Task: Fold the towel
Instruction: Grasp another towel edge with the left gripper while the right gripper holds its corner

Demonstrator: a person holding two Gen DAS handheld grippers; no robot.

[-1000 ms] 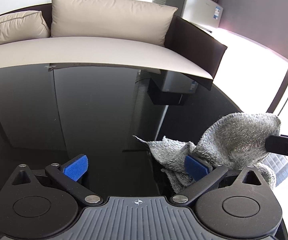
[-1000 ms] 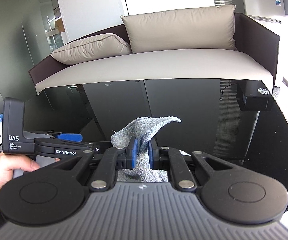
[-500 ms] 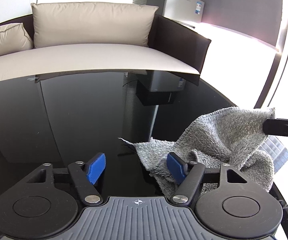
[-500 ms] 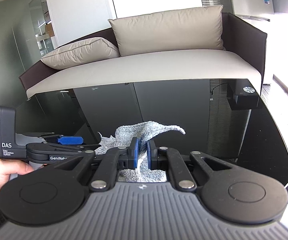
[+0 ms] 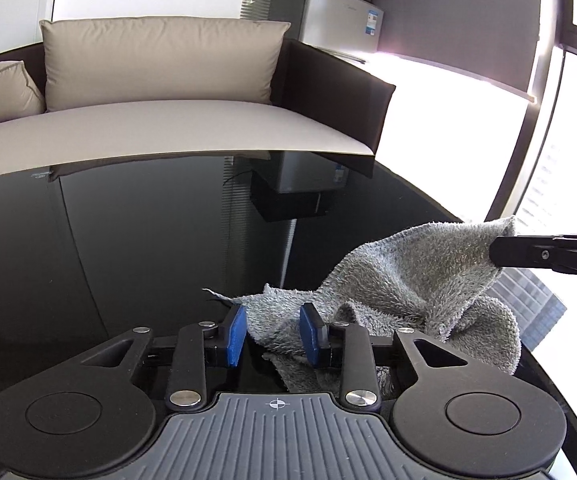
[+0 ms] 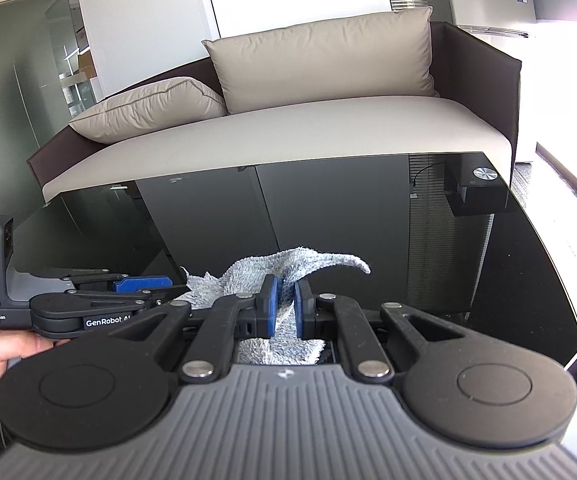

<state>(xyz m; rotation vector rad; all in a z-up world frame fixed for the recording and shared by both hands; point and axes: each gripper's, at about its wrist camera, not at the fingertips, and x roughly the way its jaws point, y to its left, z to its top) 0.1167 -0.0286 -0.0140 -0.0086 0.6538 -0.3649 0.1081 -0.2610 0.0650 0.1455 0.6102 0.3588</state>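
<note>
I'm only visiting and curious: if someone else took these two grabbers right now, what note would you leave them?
Right gripper: shut on one corner of the grey towel, holding it lifted above the black table.
Left gripper: open, blue pads either side of a low towel edge, not yet pinching.
Done: nothing folded; the towel is crumpled.
Left: grip that edge, spread the towel, fold it.

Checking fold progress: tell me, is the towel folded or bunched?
Bunched. The towel is crumpled, one corner lifted by the right gripper, not lying flat on the table.
</note>
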